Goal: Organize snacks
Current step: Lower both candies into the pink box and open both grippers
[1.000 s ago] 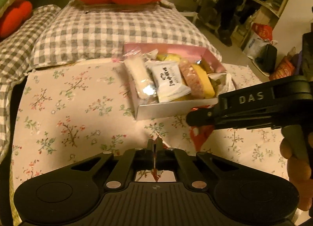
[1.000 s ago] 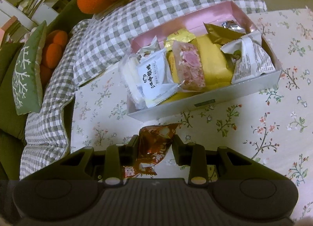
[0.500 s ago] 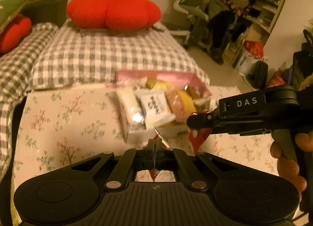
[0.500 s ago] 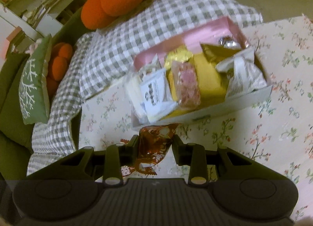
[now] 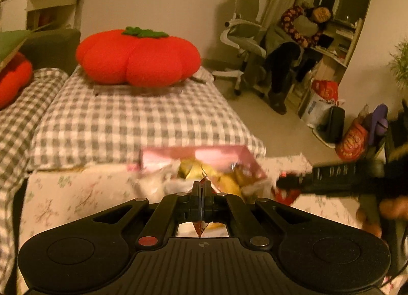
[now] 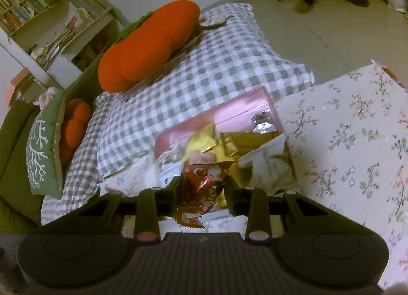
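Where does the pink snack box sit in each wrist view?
Left wrist: pink box at lower centre, just beyond the shut left tool, blurred.
Right wrist: pink box at centre, tilted, behind the red wrapper gripped by the right tool.
Shared landmark: tomato cushion.

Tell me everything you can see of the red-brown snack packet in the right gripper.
The red-brown snack packet is a glossy, crinkled foil-like wrapper with white lettering too blurred to read and a serrated lower edge. It stands roughly upright, leaning slightly, clamped at its sides by the right gripper, whose two fingers press on it. Its top flares above the fingers, its bottom hangs below them. It is held clear of the floral cloth, in front of the pink box of snacks, touching nothing else visible.
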Demonstrator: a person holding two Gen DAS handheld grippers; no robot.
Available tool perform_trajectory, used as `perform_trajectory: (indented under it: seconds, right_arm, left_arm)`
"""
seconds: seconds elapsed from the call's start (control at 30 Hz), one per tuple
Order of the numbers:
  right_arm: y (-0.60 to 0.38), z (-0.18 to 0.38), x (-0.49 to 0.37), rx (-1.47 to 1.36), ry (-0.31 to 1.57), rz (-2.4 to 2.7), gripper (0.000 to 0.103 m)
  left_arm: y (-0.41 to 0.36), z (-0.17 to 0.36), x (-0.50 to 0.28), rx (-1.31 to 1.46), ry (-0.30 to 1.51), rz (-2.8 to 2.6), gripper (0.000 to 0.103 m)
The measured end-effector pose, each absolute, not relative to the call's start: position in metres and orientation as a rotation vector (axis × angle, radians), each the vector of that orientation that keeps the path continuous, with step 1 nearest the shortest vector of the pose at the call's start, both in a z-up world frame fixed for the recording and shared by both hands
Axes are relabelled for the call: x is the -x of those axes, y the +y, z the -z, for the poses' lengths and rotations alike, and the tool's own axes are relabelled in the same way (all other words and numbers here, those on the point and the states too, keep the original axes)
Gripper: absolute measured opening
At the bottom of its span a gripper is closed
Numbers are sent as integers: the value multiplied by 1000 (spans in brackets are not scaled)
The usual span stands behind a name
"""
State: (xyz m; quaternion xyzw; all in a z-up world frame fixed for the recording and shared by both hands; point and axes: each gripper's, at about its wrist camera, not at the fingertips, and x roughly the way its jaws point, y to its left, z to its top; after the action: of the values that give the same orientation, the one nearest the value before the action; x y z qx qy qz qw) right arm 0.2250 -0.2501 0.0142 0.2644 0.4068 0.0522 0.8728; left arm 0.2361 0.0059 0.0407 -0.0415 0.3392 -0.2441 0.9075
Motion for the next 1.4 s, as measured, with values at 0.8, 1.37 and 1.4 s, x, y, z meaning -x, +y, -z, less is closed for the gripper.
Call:
perform_trajectory:
  seconds: [0.8,1.37,1.4]
  right_arm:
    - [-249,8,-303,-548,764,-179,33]
    - [-284,24,-297,-738,735,-45,49]
    - [-283,21,-295,-731,742,-39,49]
  left_arm:
    - [-45,11,-339,197,690,459,0]
    - [-57,23,-344,240,745,445,16]
    - [-53,20,-340,228,745,433,16]
